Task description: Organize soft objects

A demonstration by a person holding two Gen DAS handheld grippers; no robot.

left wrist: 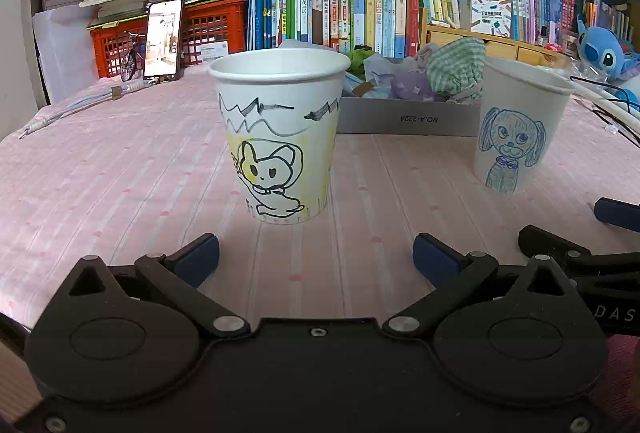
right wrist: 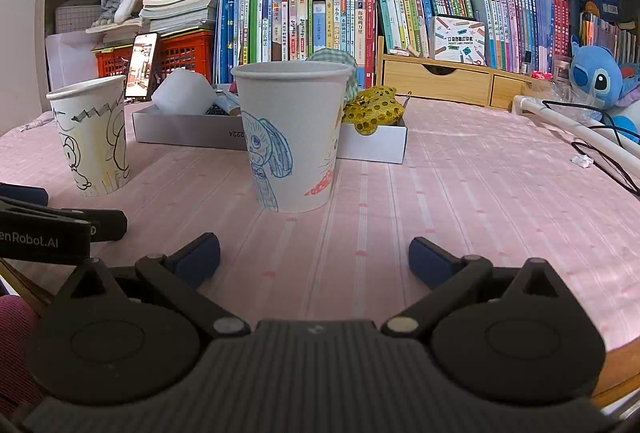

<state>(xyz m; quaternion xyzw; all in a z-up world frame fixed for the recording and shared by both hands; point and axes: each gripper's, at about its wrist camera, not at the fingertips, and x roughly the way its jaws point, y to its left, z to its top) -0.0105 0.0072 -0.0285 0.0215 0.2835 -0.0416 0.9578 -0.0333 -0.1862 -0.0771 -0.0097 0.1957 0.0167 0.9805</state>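
Our left gripper (left wrist: 316, 260): jaws wide, empty; cat-drawn paper cup (left wrist: 277, 137) upright at 12 o'clock, apart from the pads. Our right gripper (right wrist: 314, 257): jaws wide, empty; dog-drawn paper cup (right wrist: 291, 137) at 12 o'clock. Soft objects (left wrist: 448, 73) heaped in grey box (left wrist: 404, 119) behind both cups, on pink tablecloth (left wrist: 120, 173).

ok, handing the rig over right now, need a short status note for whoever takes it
Left tongs: open, empty, low over the pink striped tablecloth, facing the white paper cup with the black-and-yellow cat drawing.
Right tongs: open, empty, facing the white paper cup with the blue dog drawing.
Both cups stand upright, apart; nothing shows above either rim.
Soft items, including a green checked cloth piece and a yellow dotted fabric piece, sit in the shallow grey cardboard box behind the cups.
Done: nothing visibly sorted.
Left: probably move the soft pieces from the box into the cups.
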